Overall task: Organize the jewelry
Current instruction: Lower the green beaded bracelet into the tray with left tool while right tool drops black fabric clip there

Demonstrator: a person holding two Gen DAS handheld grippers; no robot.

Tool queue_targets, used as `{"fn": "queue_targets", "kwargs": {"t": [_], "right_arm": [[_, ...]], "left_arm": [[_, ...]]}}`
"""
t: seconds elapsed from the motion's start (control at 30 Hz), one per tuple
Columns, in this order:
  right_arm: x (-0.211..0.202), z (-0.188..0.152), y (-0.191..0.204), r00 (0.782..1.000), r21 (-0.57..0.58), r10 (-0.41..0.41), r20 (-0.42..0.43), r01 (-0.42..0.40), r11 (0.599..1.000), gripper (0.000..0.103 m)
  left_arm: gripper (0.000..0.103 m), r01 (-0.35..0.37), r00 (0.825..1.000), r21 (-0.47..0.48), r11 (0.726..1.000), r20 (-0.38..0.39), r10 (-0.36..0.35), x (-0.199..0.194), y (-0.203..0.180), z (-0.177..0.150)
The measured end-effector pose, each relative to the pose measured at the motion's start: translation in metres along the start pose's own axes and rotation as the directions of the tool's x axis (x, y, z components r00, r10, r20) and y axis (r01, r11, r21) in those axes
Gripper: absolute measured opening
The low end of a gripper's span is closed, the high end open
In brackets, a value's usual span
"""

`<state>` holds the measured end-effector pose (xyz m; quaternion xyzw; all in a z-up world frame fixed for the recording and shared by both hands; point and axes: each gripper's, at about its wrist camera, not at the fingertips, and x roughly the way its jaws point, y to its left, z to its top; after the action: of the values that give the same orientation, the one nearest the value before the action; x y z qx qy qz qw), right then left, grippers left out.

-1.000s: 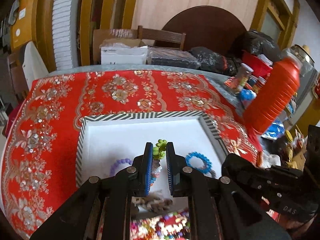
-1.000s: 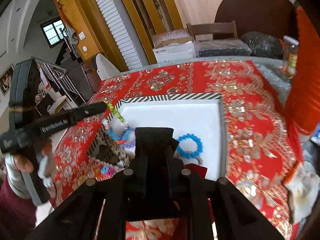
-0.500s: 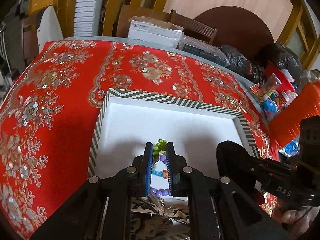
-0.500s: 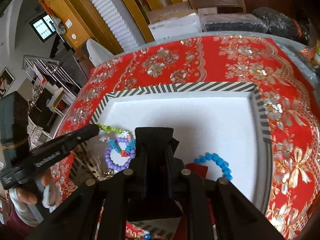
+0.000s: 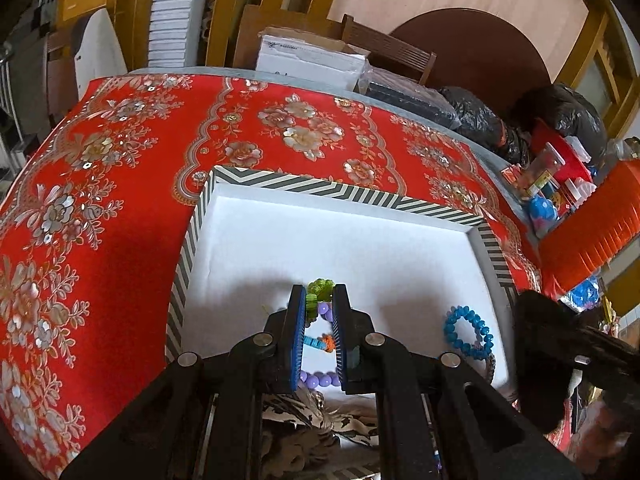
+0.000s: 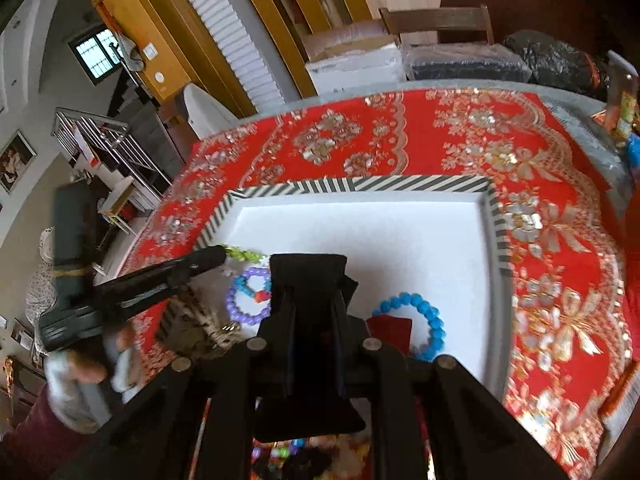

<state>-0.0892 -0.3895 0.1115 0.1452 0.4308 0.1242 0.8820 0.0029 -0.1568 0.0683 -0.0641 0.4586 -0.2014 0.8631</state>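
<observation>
Left hand-held gripper point(image 5: 319, 300): your jaws stand nearly closed, pinching a green bead strand point(image 5: 319, 289) at the tips. The strand sticks out past the tips, low over the tray floor.
Right hand-held gripper point(image 6: 308, 276): your jaws are closed on a black cloth point(image 6: 306, 276) that wraps the tips. It hangs over the near part of the tray.
Tray point(image 5: 348, 190): white floor, striped rim, lying on the red cloth point(image 5: 120, 216) of the desk. You are working at its near left corner.
Purple bracelet point(image 6: 248, 302): flat on the tray floor, just below the left tips, with a small blue and orange piece point(image 5: 320, 343) inside its ring.
Blue bracelet point(image 5: 468, 332): flat on the floor near the right rim, well apart from the purple one. A red card point(image 6: 390, 330) lies partly under it.
Patterned pouch point(image 6: 204, 328): draped over the near left rim, beside the purple bracelet.
Open room: the far half of the tray floor is bare white up to the far rim.
Edges: the left rim runs close beside your left hand-held gripper; the right rim stands just beyond the blue bracelet.
Orange container point(image 5: 592, 232): beyond the tray's right rim, at the desk edge.
</observation>
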Motion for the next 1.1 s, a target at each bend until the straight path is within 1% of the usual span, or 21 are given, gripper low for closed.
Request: {"fn": "queue_targets", "kwargs": {"t": [0.13, 0.17, 0.23, 0.33, 0.37, 0.47, 0.5, 0.53, 0.57, 0.63, 0.7, 0.73, 0.77, 0.83, 0.87, 0.93, 0.97, 1.0, 1.03, 1.07, 1.1], "right_arm": [[-0.045, -0.019, 0.001, 0.999, 0.001, 0.029, 0.031, -0.029, 1.000, 0.015], [-0.056, -0.030, 0.003, 0.999, -0.006, 0.030, 0.030, -0.029, 1.000, 0.015], [-0.063, -0.048, 0.001, 0.999, -0.001, 0.036, 0.011, -0.036, 0.999, 0.015], [-0.043, -0.075, -0.007, 0.998, 0.021, 0.016, -0.057, -0.014, 1.000, 0.015], [-0.027, -0.087, -0.012, 0.995, 0.038, 0.003, -0.098, 0.001, 0.999, 0.015], [-0.002, -0.106, -0.017, 0.988, 0.048, 0.009, -0.153, -0.002, 0.999, 0.015], [0.002, -0.108, -0.015, 0.987, 0.040, 0.006, -0.163, 0.000, 0.999, 0.016], [0.003, -0.109, -0.014, 0.985, 0.034, 0.007, -0.170, -0.001, 0.999, 0.021], [0.001, -0.109, -0.011, 0.985, 0.030, 0.007, -0.170, -0.002, 1.000, 0.029], [-0.008, -0.102, -0.009, 0.989, 0.023, 0.022, -0.146, -0.018, 1.000, 0.043], [-0.020, -0.089, -0.010, 0.993, 0.027, 0.041, -0.114, -0.038, 0.999, 0.044], [-0.022, -0.083, -0.011, 0.992, 0.030, 0.055, -0.112, -0.051, 0.998, 0.044], [-0.023, -0.080, -0.009, 0.991, 0.027, 0.062, -0.118, -0.060, 0.998, 0.045], [-0.012, -0.074, -0.008, 0.987, 0.008, 0.056, -0.151, -0.055, 0.998, 0.045], [-0.003, -0.074, -0.005, 0.981, -0.007, 0.046, -0.186, -0.048, 0.999, 0.046], [0.021, -0.080, -0.003, 0.965, -0.028, 0.015, -0.260, -0.023, 0.999, 0.046], [0.032, -0.085, -0.001, 0.956, -0.051, -0.012, -0.293, -0.003, 0.999, 0.044], [0.033, -0.087, 0.001, 0.959, -0.064, -0.025, -0.282, 0.008, 0.998, 0.036], [0.030, -0.087, 0.002, 0.965, -0.060, -0.011, -0.263, -0.005, 0.998, 0.022], [0.022, -0.085, 0.002, 0.972, -0.041, 0.031, -0.231, -0.041, 0.998, 0.018], [0.010, -0.079, 0.004, 0.980, -0.027, 0.075, -0.185, -0.082, 0.996, 0.017]], "left_arm": [[0.012, 0.006, 1.000, 0.006, 1.000, -0.001, -0.006, -0.002, -0.004, -0.002], [0.012, 0.006, 1.000, 0.009, 1.000, -0.001, -0.006, -0.003, -0.005, -0.003], [0.012, 0.005, 1.000, 0.015, 1.000, -0.003, -0.005, -0.003, -0.007, -0.005], [0.012, 0.003, 1.000, 0.020, 1.000, -0.005, -0.003, -0.003, -0.009, -0.007], [0.012, 0.002, 1.000, 0.019, 1.000, -0.008, -0.002, -0.002, -0.010, -0.007], [0.012, -0.001, 1.000, 0.023, 1.000, -0.010, 0.001, -0.003, -0.010, -0.009], [0.012, -0.002, 1.000, 0.025, 1.000, -0.011, 0.002, -0.003, -0.009, -0.010], [0.012, -0.002, 1.000, 0.025, 1.000, -0.012, 0.003, -0.002, -0.009, -0.010], [0.012, -0.002, 1.000, 0.025, 1.000, -0.013, 0.003, -0.002, -0.008, -0.010], [0.012, -0.002, 1.000, 0.024, 1.000, -0.013, 0.003, -0.002, -0.008, -0.009], [0.012, 0.001, 1.000, 0.022, 1.000, -0.011, 0.000, -0.003, -0.007, -0.009], [0.012, 0.002, 1.000, 0.021, 1.000, -0.010, -0.002, -0.004, -0.006, -0.009], [0.012, 0.003, 1.000, 0.021, 1.000, -0.010, -0.003, -0.004, -0.006, -0.008], [0.012, 0.007, 1.000, 0.023, 1.000, -0.011, -0.007, -0.004, -0.007, -0.008], [0.012, 0.008, 1.000, 0.024, 1.000, -0.012, -0.008, -0.005, -0.007, -0.008], [0.012, 0.009, 1.000, 0.031, 0.999, -0.014, -0.009, -0.005, -0.009, -0.009], [0.012, 0.009, 1.000, 0.035, 0.999, -0.016, -0.009, -0.005, -0.010, -0.009], [0.012, 0.010, 1.000, 0.037, 0.999, -0.016, -0.010, -0.005, -0.010, -0.009], [0.012, 0.012, 1.000, 0.040, 0.999, -0.015, -0.011, -0.006, -0.010, -0.009], [0.012, 0.012, 1.000, 0.042, 0.999, -0.014, -0.012, -0.008, -0.010, -0.010], [0.012, 0.012, 1.000, 0.045, 0.999, -0.012, -0.011, -0.009, -0.010, -0.009]]}}
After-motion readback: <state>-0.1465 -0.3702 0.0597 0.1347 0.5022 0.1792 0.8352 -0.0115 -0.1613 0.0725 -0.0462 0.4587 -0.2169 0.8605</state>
